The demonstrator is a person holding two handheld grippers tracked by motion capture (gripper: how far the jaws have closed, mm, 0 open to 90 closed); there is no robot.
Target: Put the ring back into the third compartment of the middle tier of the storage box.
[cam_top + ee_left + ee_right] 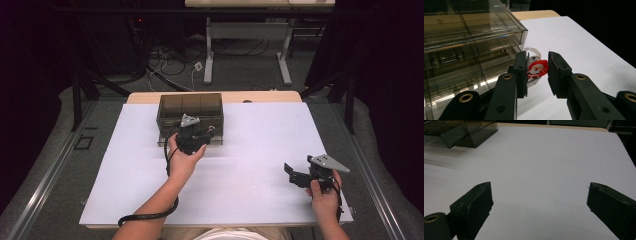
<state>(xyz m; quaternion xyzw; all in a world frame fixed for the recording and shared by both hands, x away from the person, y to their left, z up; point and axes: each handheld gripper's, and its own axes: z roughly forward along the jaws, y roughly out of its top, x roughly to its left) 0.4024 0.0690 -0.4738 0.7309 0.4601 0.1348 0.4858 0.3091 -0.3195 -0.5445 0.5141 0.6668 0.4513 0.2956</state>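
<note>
- in the left gripper view, the left gripper (537,71) has its two black jaws narrowed around a small santa figure (537,69), red and white, sitting in the middle of the frame; the left jaw looks to touch it, while a thin gap shows on the right side, so whether the grip is firm cannot be told.
- the santa figure sits low over the white table cover (579,50), just beside the front corner of the smoky clear drawer box (469,37) that takes the upper left of that frame; a thin clear ring or loop (535,50) shows behind the figure, possibly part of it.
- in the high view, the left gripper (192,135) sits at centre, right against the front of the drawer box (190,107), with the left hand (182,160) below it.
- the right gripper (300,175) lies at the lower right of the high view, well apart from the box; in its own view the jaws stand wide over bare white cover (544,165), gripping nothing.
- handling, as a judgement: the figure looks tiny, light and flat, probably hard plastic or rubber; it could twist or pop out of the pads easily. a gentle pinch across its flat body, not the thin loop, seems safest.
</note>
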